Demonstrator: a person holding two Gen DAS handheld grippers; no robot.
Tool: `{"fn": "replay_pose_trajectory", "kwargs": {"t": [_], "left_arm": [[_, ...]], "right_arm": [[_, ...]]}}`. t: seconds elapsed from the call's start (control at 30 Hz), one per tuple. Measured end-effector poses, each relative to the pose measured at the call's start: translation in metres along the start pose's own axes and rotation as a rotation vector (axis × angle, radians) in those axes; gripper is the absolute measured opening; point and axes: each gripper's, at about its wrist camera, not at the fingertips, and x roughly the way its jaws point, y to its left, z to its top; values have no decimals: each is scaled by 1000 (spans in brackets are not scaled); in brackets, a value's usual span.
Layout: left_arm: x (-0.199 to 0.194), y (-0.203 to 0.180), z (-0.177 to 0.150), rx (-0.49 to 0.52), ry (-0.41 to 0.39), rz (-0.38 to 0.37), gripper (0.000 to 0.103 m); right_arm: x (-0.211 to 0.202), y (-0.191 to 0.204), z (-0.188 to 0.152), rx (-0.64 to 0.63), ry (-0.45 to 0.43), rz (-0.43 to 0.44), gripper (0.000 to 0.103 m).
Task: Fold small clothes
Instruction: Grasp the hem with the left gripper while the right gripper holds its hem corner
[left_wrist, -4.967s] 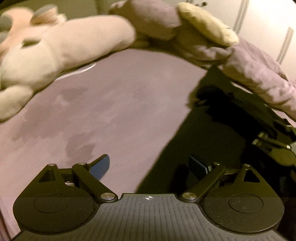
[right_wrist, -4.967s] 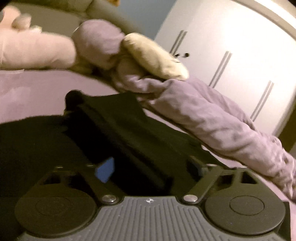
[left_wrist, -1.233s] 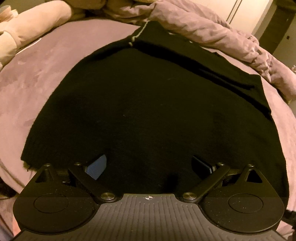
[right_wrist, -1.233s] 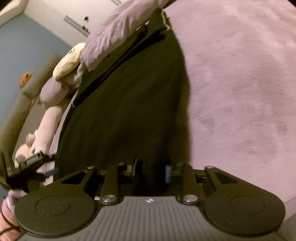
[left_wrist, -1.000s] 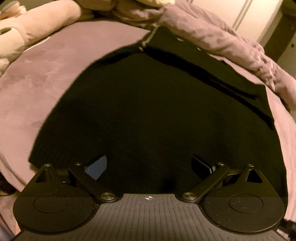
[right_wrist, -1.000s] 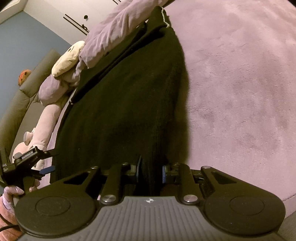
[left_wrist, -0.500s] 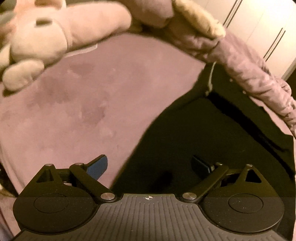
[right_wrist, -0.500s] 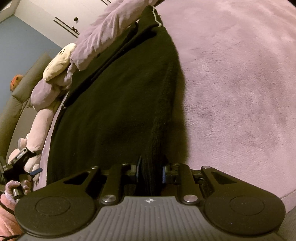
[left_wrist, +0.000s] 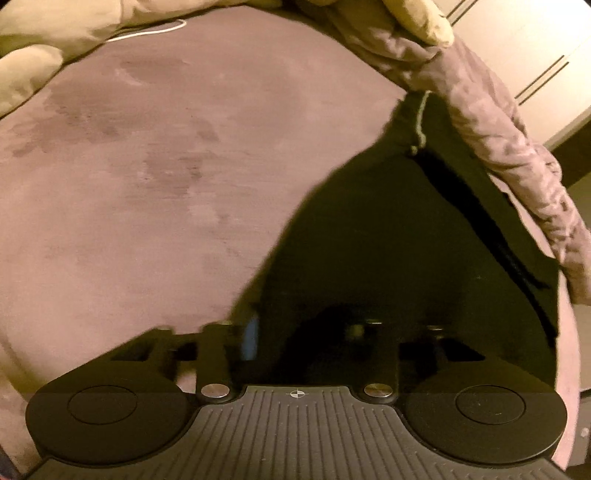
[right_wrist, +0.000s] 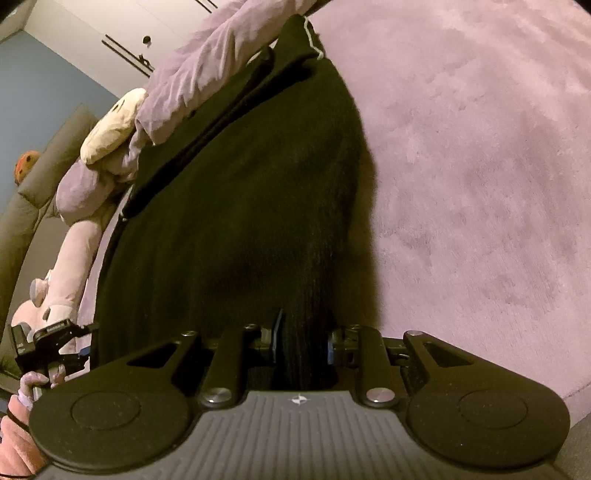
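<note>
Right gripper: fingers clamped on the near hem of the black garment, spread across the mauve bed. Left gripper, at nine o'clock, blurred, fingers narrowed around the garment's corner; contact unclear.

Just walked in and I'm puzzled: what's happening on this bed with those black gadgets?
A person is folding a black knitted garment spread on a mauve plush blanket, using two hand-held grippers. The right gripper has its jaws shut on a bunched near edge. The left gripper sits at another edge, jaws narrowed around dark cloth, grip unclear in the blur.
</note>
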Motion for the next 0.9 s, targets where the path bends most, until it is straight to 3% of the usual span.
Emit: {"fn": "replay_pose_trajectory", "kwargs": {"t": [0.17, 0.23, 0.3, 0.4, 0.43, 0.5, 0.57, 0.63, 0.9], "left_arm": [[-5, 0, 1, -16, -5, -44, 23], [-1, -2, -1, 33, 13, -15, 30], [5, -5, -5, 73, 41, -10, 44], [5, -9, -8, 118, 54, -20, 45], [5, -10, -8, 124, 64, -25, 44], [6, -13, -6, 145, 81, -37, 21], [4, -15, -4, 153, 96, -48, 10], [-1, -17, -2, 144, 99, -91, 10], [-26, -55, 29, 153, 7, -248, 10]], "right_arm": [[-6, -1, 4, 35, -37, 39, 17], [-6, -3, 5, 34, -37, 32, 17], [-4, -2, 5, 13, -23, 16, 17], [4, -3, 3, 19, 29, 14, 20], [4, -3, 2, 18, 38, 18, 21], [4, -2, 3, 6, 47, 18, 21], [2, 1, 5, -8, 47, 29, 18], [-2, 5, 8, -24, 35, 58, 11], [-16, 24, 47, 24, -54, 212, 10]]}}
